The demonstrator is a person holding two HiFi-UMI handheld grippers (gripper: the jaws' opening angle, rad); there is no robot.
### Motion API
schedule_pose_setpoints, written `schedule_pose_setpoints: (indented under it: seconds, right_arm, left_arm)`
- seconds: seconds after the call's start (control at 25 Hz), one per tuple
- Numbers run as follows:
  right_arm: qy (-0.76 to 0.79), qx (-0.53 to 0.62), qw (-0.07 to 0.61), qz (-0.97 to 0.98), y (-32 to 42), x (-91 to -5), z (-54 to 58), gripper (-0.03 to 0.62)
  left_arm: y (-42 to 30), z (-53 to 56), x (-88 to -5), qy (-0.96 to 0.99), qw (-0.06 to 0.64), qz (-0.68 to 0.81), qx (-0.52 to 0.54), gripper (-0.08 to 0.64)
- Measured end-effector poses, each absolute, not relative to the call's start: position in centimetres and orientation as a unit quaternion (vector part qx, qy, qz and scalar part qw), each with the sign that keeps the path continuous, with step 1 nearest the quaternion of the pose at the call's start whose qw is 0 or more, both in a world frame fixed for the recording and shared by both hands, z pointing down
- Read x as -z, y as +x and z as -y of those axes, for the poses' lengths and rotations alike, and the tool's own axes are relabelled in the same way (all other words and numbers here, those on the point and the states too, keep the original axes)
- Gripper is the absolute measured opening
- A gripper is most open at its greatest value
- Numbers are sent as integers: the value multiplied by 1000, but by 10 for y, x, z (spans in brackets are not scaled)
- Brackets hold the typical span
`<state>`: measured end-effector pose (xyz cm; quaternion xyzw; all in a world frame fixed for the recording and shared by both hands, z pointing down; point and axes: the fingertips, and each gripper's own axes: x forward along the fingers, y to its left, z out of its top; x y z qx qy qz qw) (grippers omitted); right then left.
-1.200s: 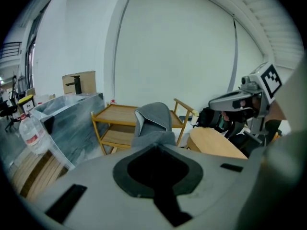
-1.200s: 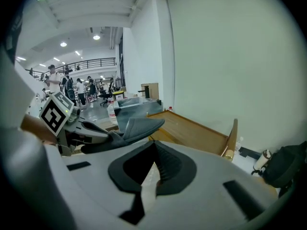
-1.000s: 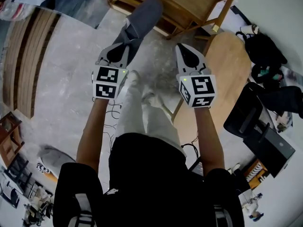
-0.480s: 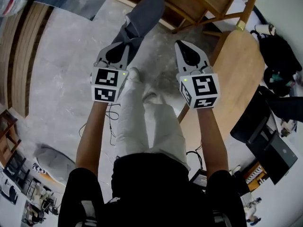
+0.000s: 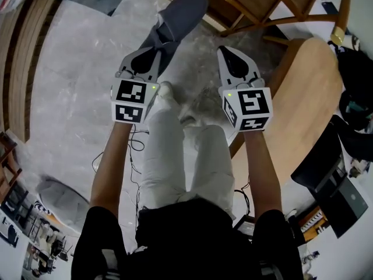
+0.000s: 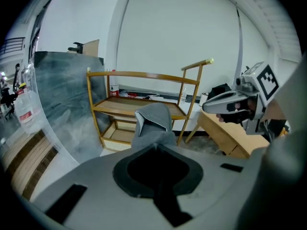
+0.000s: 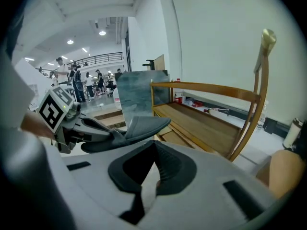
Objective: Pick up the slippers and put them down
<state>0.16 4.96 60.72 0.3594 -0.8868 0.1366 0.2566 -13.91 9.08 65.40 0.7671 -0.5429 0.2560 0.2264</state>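
My left gripper [image 5: 157, 51] is shut on the heel end of a grey slipper [image 5: 179, 16]. The slipper sticks out ahead of it over the marble floor, toe toward the wooden rack. In the left gripper view the slipper [image 6: 153, 122] rises straight from the closed jaw tips of the left gripper [image 6: 154, 145]. My right gripper [image 5: 222, 51] hangs beside it at the same height, its tips together with nothing between them. The right gripper view shows its jaws meeting at the right gripper's tip [image 7: 154, 143], and the held slipper [image 7: 143, 126] off to the left.
A wooden shelf rack [image 5: 256, 2] stands just ahead. A round wooden table [image 5: 306, 107] is at the right, with black bags and a chair beyond it. The person's pale trouser legs [image 5: 175, 156] are below the grippers. A grey oval thing [image 5: 61, 194] lies on the floor at lower left.
Both grippers have sunk toward the floor, side by side, the left still holding the slipper. The rack has slid toward the picture's top and the table looms larger.
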Motion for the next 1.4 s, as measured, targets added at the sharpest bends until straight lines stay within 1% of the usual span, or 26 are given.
schedule_pose_setpoints:
  seconds: [0.32, 0.8, 1.12, 1.4]
  right_arm:
    - [353, -137, 264, 887, -8, -683, -51, 0]
    - [348, -133, 254, 892, -35, -775, -35, 0]
    - [359, -128, 251, 890, -33, -840, -17, 0]
    - [366, -119, 249, 889, -37, -881, -8, 0]
  left_arm:
    - [-148, -93, -728, 765, 228, 545, -257, 15]
    - [-191, -83, -822, 750, 218, 567, -262, 15]
    - [-189, -65, -892, 757, 212, 561, -261, 15]
    - [-193, -57, -939, 762, 208, 556, -259, 15]
